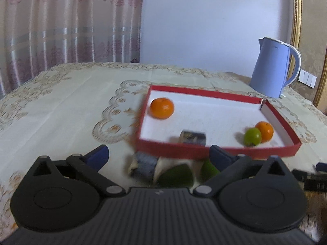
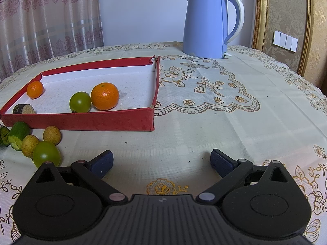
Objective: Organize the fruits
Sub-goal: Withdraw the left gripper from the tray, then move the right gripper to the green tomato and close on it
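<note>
The red tray (image 2: 81, 120) lies on the table (image 2: 204, 126) toward its left side, its far right corner torn open, its near wall facing both grippers; right of it the cloth runs bare to the blue kettle (image 2: 206, 24) at the far edge, leaving wide room there. Inside the tray a small orange (image 2: 35, 89) sits by the far left corner, a larger orange (image 2: 104, 96) touches a green fruit (image 2: 80, 102) near the front wall, and a dark cut piece (image 2: 23, 108) rests at the near left corner. The right gripper (image 2: 161, 161) hangs over bare cloth, fingers wide apart, holding and touching nothing; the left gripper (image 1: 158, 155) likewise has fingers spread, empty, just before the tray's near wall. Only the right view shows clearly the loose fruit outside the tray's near left corner: two yellow-brown fruits (image 2: 52, 135), a green fruit (image 2: 46, 156), cut green pieces (image 2: 17, 135); the left view shows them as a blur between its fingers.
</note>
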{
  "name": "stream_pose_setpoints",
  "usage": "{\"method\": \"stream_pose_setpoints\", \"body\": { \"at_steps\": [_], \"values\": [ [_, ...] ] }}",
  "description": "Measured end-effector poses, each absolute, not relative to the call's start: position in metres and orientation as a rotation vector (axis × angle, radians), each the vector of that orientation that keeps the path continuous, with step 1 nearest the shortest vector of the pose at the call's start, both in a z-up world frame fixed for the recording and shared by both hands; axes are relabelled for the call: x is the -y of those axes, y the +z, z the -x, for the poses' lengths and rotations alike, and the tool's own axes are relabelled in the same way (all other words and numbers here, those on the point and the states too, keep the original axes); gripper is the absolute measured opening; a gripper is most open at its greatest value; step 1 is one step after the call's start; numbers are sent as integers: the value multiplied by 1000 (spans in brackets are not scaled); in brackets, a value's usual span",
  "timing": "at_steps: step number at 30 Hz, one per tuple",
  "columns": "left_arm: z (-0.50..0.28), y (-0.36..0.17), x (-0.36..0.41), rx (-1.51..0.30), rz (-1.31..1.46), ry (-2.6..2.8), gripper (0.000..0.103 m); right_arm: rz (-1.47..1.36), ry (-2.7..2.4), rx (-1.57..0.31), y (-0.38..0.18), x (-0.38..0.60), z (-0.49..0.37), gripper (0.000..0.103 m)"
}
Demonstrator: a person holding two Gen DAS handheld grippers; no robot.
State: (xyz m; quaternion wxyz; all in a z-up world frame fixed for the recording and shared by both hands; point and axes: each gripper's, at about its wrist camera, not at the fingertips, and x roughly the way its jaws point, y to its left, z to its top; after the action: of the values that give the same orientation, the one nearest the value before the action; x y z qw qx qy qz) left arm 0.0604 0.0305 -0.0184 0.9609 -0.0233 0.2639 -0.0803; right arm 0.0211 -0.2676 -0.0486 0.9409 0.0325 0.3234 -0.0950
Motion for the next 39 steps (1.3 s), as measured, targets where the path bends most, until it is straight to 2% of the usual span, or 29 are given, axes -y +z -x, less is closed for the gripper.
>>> {"method": "stream_pose_setpoints", "body": {
  "at_steps": [13, 27, 32, 39],
  "values": [
    [-52, -50, -48, -623, 16, -128, 103, -67, -194, -659, -49, 268, -21, 102],
    [-58, -53, -46, -634, -28, -121, 103, -71, -185, -636, -47, 266, -18, 102],
    [-58, -53, -47, -634, -27, -121, 103, -172, -44, -593, -35, 258, 1, 102],
    [-58, -53, -47, -634, -28, -121, 103, -35, 85, -541, -19, 210, 7, 101]
  ]
}}
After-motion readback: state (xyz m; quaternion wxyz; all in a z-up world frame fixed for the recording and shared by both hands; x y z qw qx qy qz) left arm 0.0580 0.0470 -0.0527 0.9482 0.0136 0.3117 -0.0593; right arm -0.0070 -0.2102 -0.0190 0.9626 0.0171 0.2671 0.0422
